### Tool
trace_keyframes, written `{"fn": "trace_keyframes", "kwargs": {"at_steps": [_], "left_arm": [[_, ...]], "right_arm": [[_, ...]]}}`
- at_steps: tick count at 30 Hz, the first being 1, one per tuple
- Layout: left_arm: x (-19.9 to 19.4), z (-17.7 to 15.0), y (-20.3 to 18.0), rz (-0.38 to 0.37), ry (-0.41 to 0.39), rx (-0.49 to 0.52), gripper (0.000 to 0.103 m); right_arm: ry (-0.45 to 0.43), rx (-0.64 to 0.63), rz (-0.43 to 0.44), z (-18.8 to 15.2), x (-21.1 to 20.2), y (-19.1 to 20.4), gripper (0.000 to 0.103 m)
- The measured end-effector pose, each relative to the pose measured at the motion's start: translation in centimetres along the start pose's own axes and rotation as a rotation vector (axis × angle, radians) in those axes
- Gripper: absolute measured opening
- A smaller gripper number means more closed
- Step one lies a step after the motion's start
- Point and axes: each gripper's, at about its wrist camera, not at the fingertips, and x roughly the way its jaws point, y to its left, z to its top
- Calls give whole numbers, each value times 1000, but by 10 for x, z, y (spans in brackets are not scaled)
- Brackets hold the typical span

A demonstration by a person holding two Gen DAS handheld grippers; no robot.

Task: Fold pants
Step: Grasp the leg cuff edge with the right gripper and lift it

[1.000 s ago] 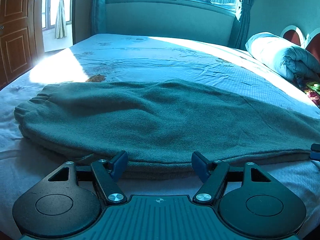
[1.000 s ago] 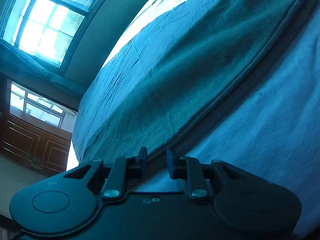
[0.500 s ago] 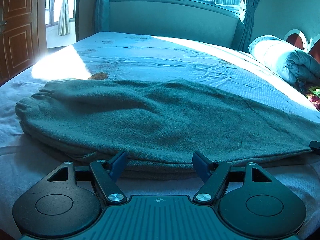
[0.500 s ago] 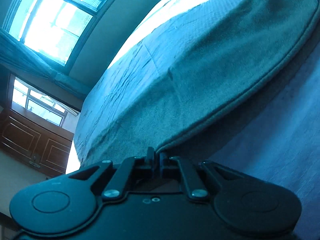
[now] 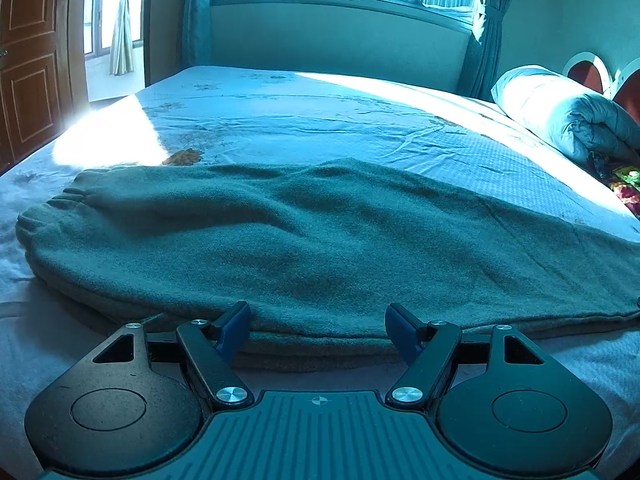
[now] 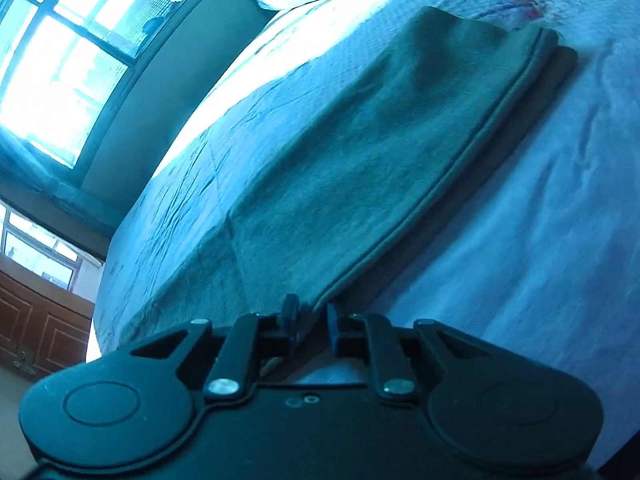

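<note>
Green pants lie flat across the bed, legs doubled one on the other, the gathered end off to the left in the left wrist view. The left gripper sits low at the near edge of the cloth, fingers spread wide, nothing between them, tips just at the hem. Over on the other side, the right gripper is tilted, its fingers drawn close with a narrow gap, the seamed edge of the pants running right into that gap; whether they grip it, I cannot tell. A rolled duvet rests at the headboard, sunlight across the sheet.
</note>
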Motion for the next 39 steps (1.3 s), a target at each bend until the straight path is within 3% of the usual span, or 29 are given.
{"fn": "trace_keyframes", "kwargs": {"at_steps": [4, 7, 9, 13, 14, 15, 17, 23, 32, 33, 36, 39], "left_arm": [[4, 2, -15, -22, 10, 29, 73], [9, 2, -22, -26, 28, 41, 73], [10, 2, -24, -25, 30, 45, 73], [12, 0, -26, -23, 39, 50, 74], [12, 0, -25, -25, 39, 53, 74], [11, 0, -25, -26, 40, 56, 74], [12, 0, -23, -31, 42, 62, 74], [15, -1, -27, -19, 45, 67, 74], [16, 0, -29, -11, 51, 78, 75], [16, -1, -29, -10, 52, 80, 75], [16, -1, -30, -8, 54, 84, 75], [16, -1, -30, -8, 53, 85, 75]], "right_arm": [[-94, 58, -55, 22, -15, -27, 0], [-98, -54, -56, 23, -22, -17, 0], [-152, -133, -36, 14, -31, -2, 0], [-150, 7, -81, 20, -23, -31, 1], [-199, 62, -71, 23, -28, -41, 3], [-241, 85, -87, 26, -35, -47, 12], [-289, 147, -100, 40, -44, -63, 14], [-296, 238, -48, 64, -49, -96, 14], [-311, 241, -11, 70, -40, -94, 14], [-310, 225, -13, 72, -38, -95, 8], [-307, 146, -9, 75, -41, -86, 0], [-311, 96, -4, 74, -49, -76, 0]]}}
